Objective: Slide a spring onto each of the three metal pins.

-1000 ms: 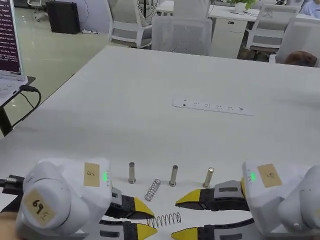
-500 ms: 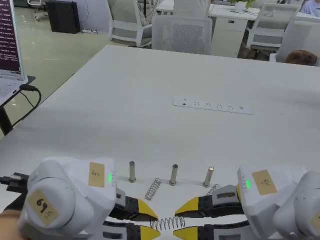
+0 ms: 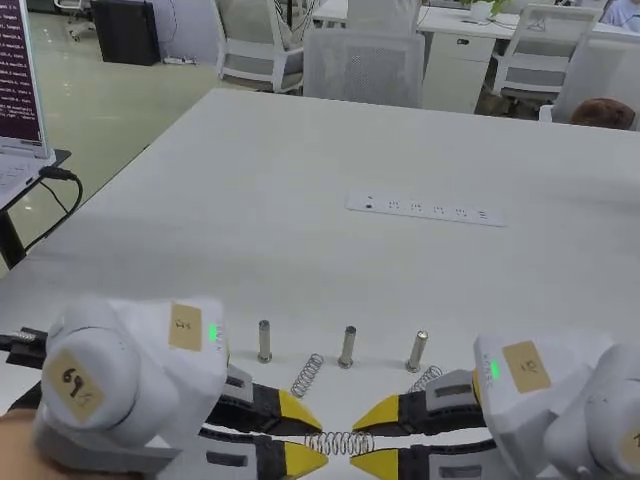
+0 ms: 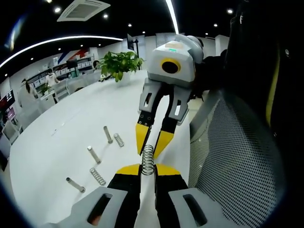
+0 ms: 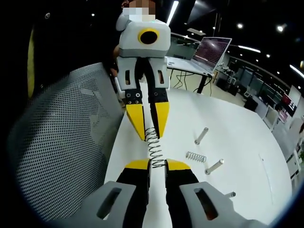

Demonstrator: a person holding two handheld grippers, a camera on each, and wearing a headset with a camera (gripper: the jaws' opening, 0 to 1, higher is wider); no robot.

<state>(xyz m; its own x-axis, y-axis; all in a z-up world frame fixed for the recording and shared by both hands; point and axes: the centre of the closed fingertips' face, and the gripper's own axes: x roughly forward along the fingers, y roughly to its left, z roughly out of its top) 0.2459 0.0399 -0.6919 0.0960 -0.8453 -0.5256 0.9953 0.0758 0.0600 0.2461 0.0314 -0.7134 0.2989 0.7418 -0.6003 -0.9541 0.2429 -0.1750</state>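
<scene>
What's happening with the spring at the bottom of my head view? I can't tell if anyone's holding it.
Observer: The left gripper view shows the left gripper shut on one end of that spring.
Operator: And the other end?
Observer: The right gripper view shows the right gripper shut on it, so the spring spans between both.
Operator: Is another spring hiding behind the right gripper?
Observer: Yes; the left gripper view shows a whole loose spring lying on the table beside the far pin, not on it.
</scene>
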